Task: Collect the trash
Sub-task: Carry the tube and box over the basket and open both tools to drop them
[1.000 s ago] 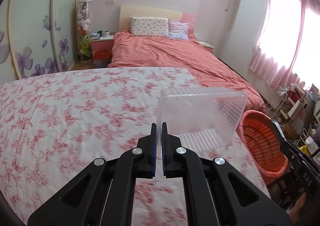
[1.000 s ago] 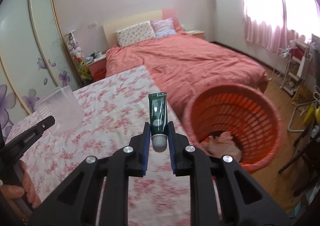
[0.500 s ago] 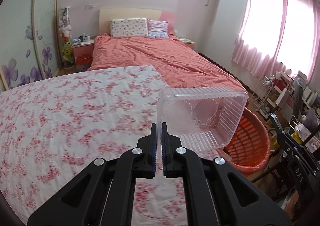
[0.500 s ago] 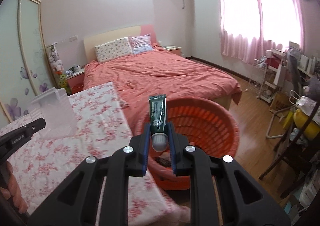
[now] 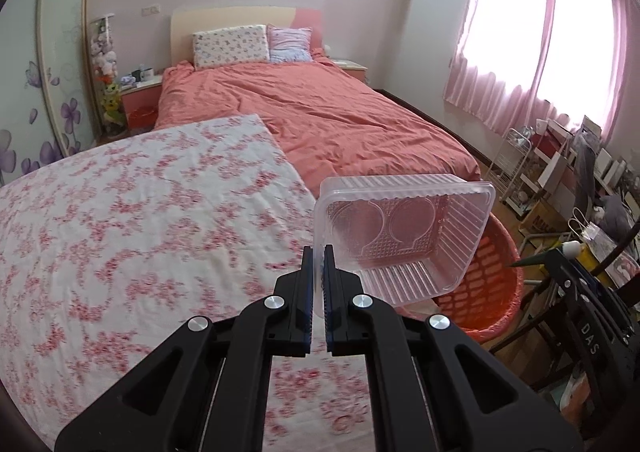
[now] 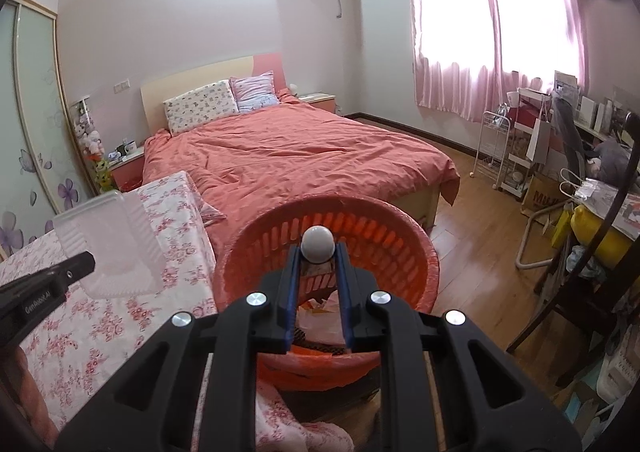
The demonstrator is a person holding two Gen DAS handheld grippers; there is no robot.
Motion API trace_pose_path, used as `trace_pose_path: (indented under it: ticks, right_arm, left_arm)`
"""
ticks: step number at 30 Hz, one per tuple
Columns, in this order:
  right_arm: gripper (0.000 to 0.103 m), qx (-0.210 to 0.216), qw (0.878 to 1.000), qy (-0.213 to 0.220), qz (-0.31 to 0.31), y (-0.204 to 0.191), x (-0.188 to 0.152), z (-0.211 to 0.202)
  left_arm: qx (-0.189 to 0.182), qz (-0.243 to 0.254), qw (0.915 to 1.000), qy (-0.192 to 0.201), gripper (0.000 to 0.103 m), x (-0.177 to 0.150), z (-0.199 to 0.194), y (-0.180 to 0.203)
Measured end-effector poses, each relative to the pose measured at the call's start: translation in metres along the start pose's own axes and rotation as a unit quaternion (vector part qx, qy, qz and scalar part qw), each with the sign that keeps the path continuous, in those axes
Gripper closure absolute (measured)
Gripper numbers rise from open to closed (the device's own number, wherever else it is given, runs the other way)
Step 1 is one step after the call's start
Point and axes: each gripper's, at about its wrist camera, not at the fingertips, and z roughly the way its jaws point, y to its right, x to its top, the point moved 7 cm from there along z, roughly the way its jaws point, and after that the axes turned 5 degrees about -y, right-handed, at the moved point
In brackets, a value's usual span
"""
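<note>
Bedroom scene: salmon-covered bed (image 5: 320, 120) at the back, pink curtains (image 6: 460, 64) on the window side, and a tabletop (image 5: 140, 220) under a pink floral cloth close in front of me.

Step in hand, as I read it: drop-off into the orange basket (image 6: 424, 252), which sits on the floor just off the tabletop's edge. Some crumpled trash already lies at its bottom.

My right gripper (image 6: 318, 252) hangs right above the basket mouth. Its jaws look partly parted around the toothpaste tube (image 6: 318, 246), which shows cap-first, its white cap between the tips; I judge it still gripped, though contact on the body is hard to confirm. In the left wrist view the same tube (image 5: 560, 252) pokes out at the right edge.

My left gripper (image 5: 316, 264) is pinched tight on the rim of a clear plastic tray (image 5: 404, 236), held in the air above the tabletop's edge, near the basket but not over it.

Next move, my call: open the right jaws so the tube falls in, then swing the tray across until it is above the basket and release. The tray is light and wide, so it may catch on the rim.

Writing: "DAS" (image 5: 589, 338) on the right gripper's body seen from the left; a partly legible "Gen…AI" mark (image 6: 37, 302) on the left gripper; "MU…" (image 6: 545, 198) on a brown box at the far right. Tube label not readable.
</note>
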Motion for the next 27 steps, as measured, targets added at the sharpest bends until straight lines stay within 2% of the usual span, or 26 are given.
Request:
trace_pose_path:
  ticks: [4,12,27]
  right_arm:
    - [0.085,0.018,1.000,-0.012,0.021,0.012,-0.001,0.013]
    - [0.085,0.048,0.998,-0.008,0.045,0.026,0.007,0.029]
    - [0.085,0.050,0.996,0.001,0.071,0.040,0.028,0.052]
  left_arm:
    - [-0.012,0.002,0.9999,-0.009,0.099,0.000,0.010,0.013]
    - [-0.036,0.008,0.9990,-0.025,0.099,-0.001,0.034,0.039]
    - [-0.060,0.007,0.9972,-0.043,0.099,0.004,0.060,0.071]
